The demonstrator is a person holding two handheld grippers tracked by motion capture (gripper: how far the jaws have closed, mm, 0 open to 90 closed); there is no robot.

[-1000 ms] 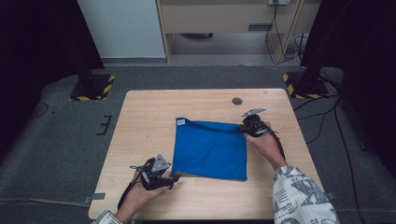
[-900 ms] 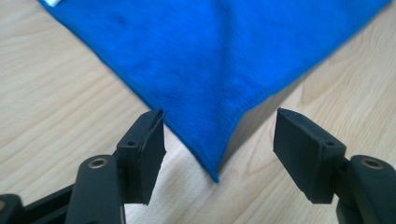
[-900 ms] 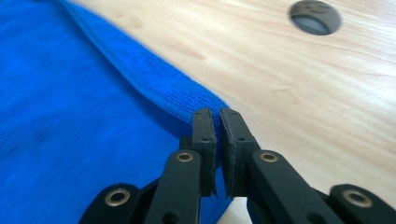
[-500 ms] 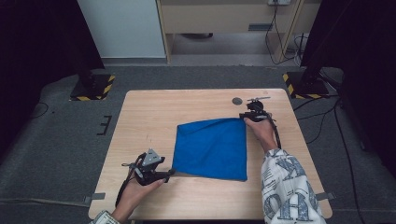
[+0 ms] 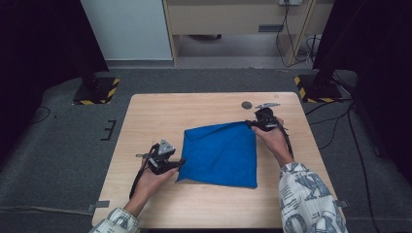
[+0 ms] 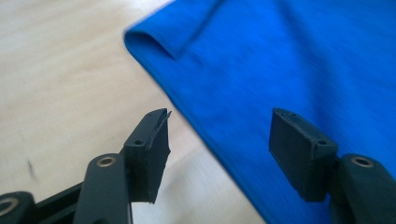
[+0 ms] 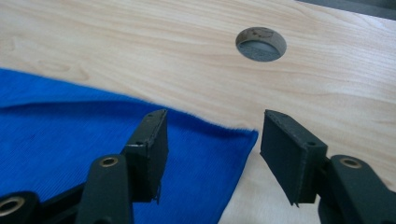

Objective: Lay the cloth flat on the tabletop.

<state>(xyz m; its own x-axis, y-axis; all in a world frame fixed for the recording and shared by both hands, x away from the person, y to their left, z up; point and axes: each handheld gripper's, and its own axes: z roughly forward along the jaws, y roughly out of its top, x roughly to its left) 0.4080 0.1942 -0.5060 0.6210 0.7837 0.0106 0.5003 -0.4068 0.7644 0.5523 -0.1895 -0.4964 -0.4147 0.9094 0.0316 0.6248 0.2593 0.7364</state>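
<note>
high view first — the blue cloth (image 5: pixel 221 154) lies at the centre of the frame on the wooden table (image 5: pixel 194 109), and its far right corner now sits flat where a second ago it was pinched up. the right gripper (image 5: pixel 256 124) at centre right has just been opening its jaws, so that corner looks released; i'd say this placing step is done. the left gripper (image 5: pixel 176 164) at lower left has slid in against the cloth's near left edge.

left gripper view — jaws standing apart, the cloth's (image 6: pixel 289 70) hem running between them across the lower middle, pads not pressing; a small folded flap shows upper left.

right gripper view — jaws parted, holding nothing, the cloth (image 7: pixel 93 154) corner lying just between them; a round hole (image 7: pixel 260 44) in the table at top right.

no brands, labels or writing to read anywhere.
</note>
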